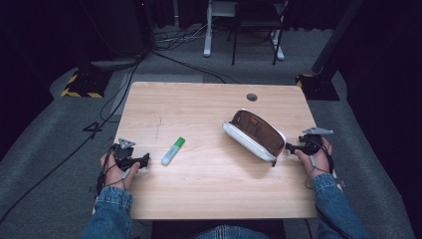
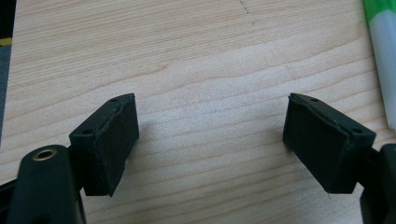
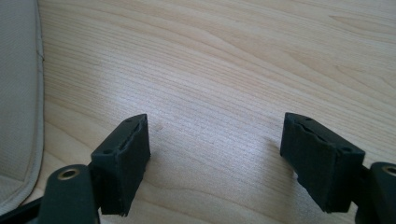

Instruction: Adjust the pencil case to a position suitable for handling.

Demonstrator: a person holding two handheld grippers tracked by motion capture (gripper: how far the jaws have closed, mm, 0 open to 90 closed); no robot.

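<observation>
Pencil case (image 1: 255, 134): oblong, white fabric shell with a woven texture, brown lining, lying open and tilted at about 3 o'clock of the table's centre. No readable writing is showing on it. Its pale edge (image 3: 21, 93) is running down the 9 o'clock side of the right gripper view.

Highlighter (image 1: 172, 151): translucent white barrel with a green cap, lying at about 8 o'clock of centre; label illegible. Its barrel (image 2: 385, 60) is showing at 2 o'clock in the left gripper view.

Table (image 1: 209, 189): light wood-grain top, rectangular, with a round grommet hole (image 1: 252, 97) at 12 o'clock.

Right gripper (image 1: 290, 147): black, released, jaws spread wide over bare wood, sitting just beside the case's near end.

Left gripper (image 1: 146, 159): black, released, jaws wide apart, sitting near the highlighter at 9 o'clock of it.
</observation>
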